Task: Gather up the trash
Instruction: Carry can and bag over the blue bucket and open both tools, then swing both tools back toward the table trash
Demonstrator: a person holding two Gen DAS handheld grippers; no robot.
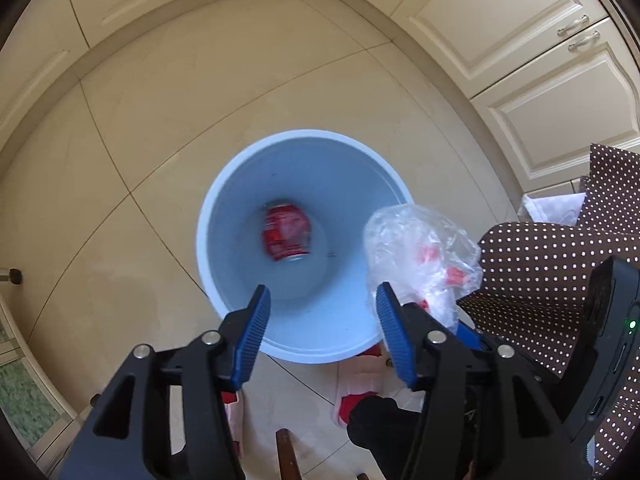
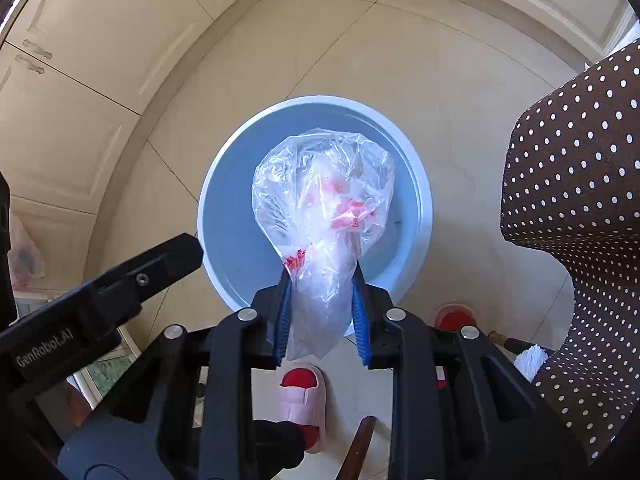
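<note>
Nearest the right wrist camera, the right tongs are closed on the bunched neck of a clear plastic bag — the blue pads press it from both sides, and the bag's fuller end, showing red scraps inside, hangs out past the fingertips. Below the tongs a pink slipper with a red sock in it stands on the floor. To the left, the black body of the other gripper reaches in.

In the left wrist view, the left tongs are spread wide with nothing between the blue pads. The bag appears just right of them, over the right-hand rim of the bin.

Beyond both tongs stands a round pale-blue trash bin on the beige tiled floor, seen from above. A red drink can lies on its side at the bottom. From the right wrist camera the bag hangs directly over the bin's mouth, hiding the can.

At the right edge hangs brown cloth with white polka dots. Farthest off, cream cabinet doors — some with metal handles — line the floor's edges.
</note>
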